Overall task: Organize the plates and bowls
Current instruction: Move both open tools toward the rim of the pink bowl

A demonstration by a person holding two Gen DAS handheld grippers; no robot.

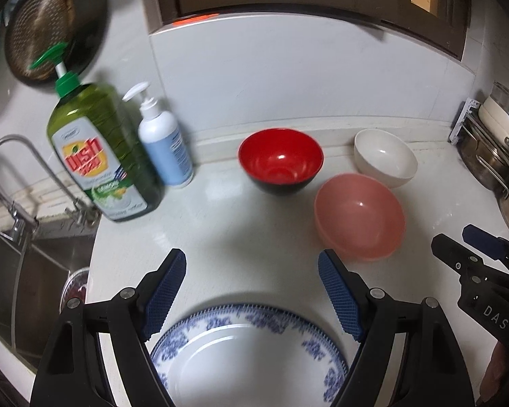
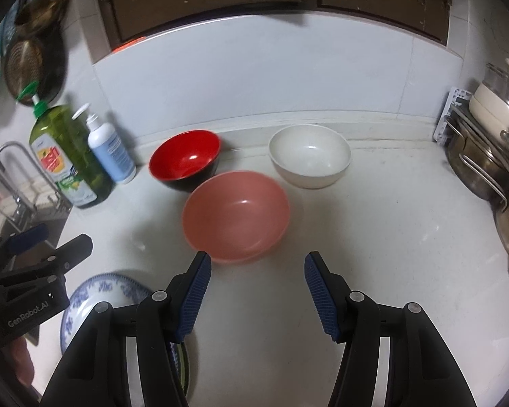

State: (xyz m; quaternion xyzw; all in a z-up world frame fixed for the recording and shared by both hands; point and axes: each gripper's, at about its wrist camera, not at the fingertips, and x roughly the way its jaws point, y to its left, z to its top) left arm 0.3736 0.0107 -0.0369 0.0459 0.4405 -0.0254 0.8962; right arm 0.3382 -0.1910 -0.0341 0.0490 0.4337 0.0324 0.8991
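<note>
Bowls wait unstacked. Left wrist: my left gripper [image 1: 251,291] hangs wide open and empty above the blue-patterned plate [image 1: 247,349]. Right wrist: my right gripper [image 2: 256,291], half open, empty, faces the near pink bowl [image 2: 236,215]; red bowl [image 2: 185,159] and white bowl [image 2: 308,159] sit farther. I judge nesting comes next.

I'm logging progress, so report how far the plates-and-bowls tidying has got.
Done: nothing looks stacked yet. The red bowl, pink bowl and white bowl sit separately on the counter, and the blue-patterned plate lies alone at the near edge. In hand: nothing; the left tool and right tool are both open and empty. Left: grouping everything.
</note>
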